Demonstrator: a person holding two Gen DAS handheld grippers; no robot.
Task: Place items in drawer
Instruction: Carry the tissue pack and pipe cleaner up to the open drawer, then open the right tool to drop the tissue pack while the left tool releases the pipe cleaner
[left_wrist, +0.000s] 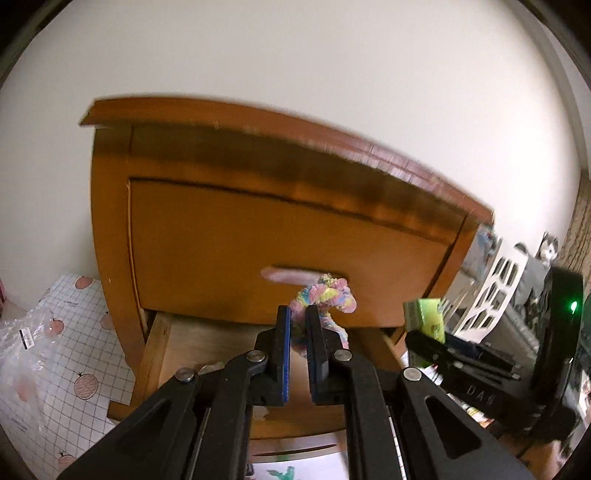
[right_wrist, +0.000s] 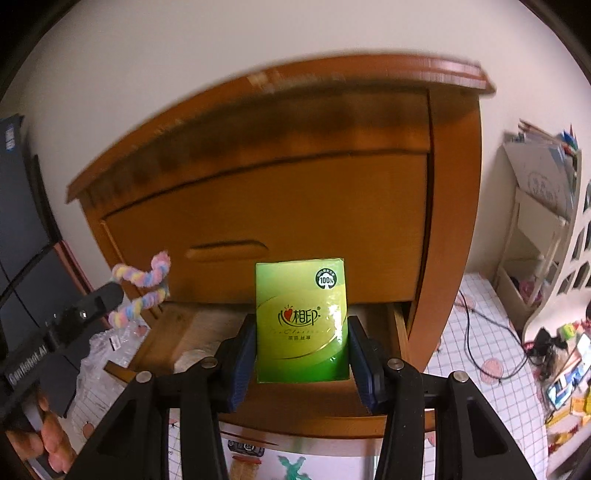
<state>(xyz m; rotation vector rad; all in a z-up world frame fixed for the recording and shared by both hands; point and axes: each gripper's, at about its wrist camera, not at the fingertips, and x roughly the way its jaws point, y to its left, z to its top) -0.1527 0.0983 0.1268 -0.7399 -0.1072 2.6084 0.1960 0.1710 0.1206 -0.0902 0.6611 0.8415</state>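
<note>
One cabinet (right_wrist: 295, 206) with two drawers: one shut (right_wrist: 266, 229), one open (right_wrist: 207, 332). Two grippers, left (left_wrist: 298, 325) and right (right_wrist: 302, 354). One pipe-cleaner twist (left_wrist: 325, 299). One green tissue pack (right_wrist: 301, 321).

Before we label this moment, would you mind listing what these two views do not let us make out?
- Open lower drawer: its floor is mostly hidden, by the green tissue pack and right gripper in the right wrist view, by the left gripper in the left.
- Pastel twisted cord: its clamped end is hidden between the fingers.
- Upper drawer's handle: blurred in the left wrist view.
</note>
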